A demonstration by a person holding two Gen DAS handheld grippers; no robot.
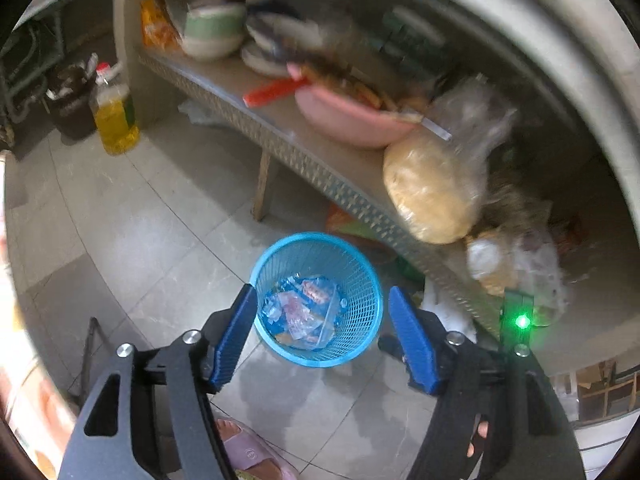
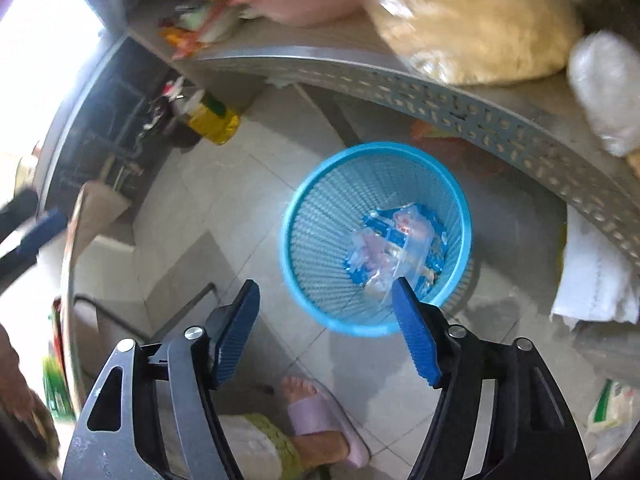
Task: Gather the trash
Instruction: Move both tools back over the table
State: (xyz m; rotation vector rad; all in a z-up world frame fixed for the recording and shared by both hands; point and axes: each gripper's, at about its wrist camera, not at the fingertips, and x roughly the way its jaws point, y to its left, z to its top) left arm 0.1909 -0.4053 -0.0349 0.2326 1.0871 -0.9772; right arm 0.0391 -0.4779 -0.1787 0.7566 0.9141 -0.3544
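**Both claws wide above the blue basket**

The left gripper [image 1: 320,294] and right gripper [image 2: 326,286] stand wide, holding nothing. The wrappers [image 1: 304,312] lie inside the blue basket [image 1: 360,276] on the floor, near the shelf's front edge [image 1: 288,148]. Only the left view shows the bowls [image 1: 212,30]; only the right shows white paper [image 2: 592,280].

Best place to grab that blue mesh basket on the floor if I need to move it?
Probably the blue basket's rim on the near, floor side, coming from above with one finger inside and one outside. It stands upright, mouth open, wrappers low inside; the shelf crowds its far side.
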